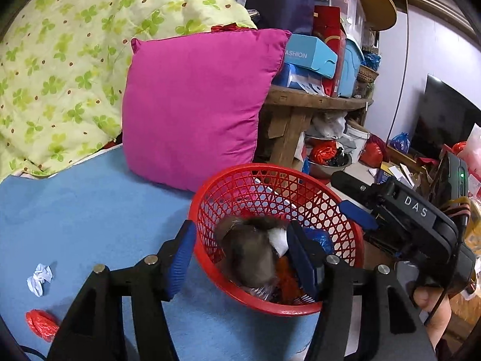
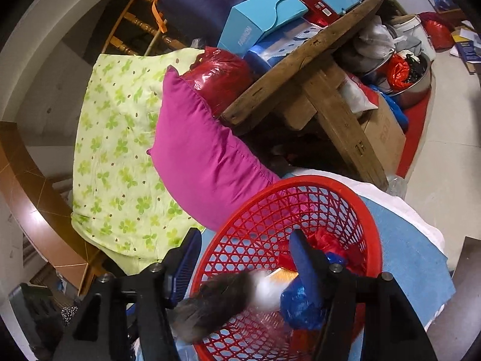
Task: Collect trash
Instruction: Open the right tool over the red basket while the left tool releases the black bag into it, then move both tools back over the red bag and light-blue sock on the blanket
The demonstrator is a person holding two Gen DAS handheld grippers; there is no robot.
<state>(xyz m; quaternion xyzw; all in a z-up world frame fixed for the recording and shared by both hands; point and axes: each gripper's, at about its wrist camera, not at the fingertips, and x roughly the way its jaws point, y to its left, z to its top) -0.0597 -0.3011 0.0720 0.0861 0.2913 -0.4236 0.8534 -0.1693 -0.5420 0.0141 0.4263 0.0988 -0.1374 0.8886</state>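
Trash fills the red basket (image 1: pixel 270 198), which we keep on the blue mat (image 1: pixel 90 210) just in front of the pink cushion (image 1: pixel 195 105). Inside the basket we see a blurred grey-brown bundle (image 1: pixel 249 258), blue plastic (image 2: pixel 300 307) and red plastic (image 2: pixel 327 240). Our left gripper (image 1: pixel 240 255) straddles the near rim of the basket, jaws apart, gripping nothing. Our right gripper (image 2: pixel 243 264) sits likewise over the basket, jaws apart and empty. Left of the basket, a white paper wad (image 1: pixel 39 278) and a red wrapper (image 1: pixel 42 325) lie on the mat.
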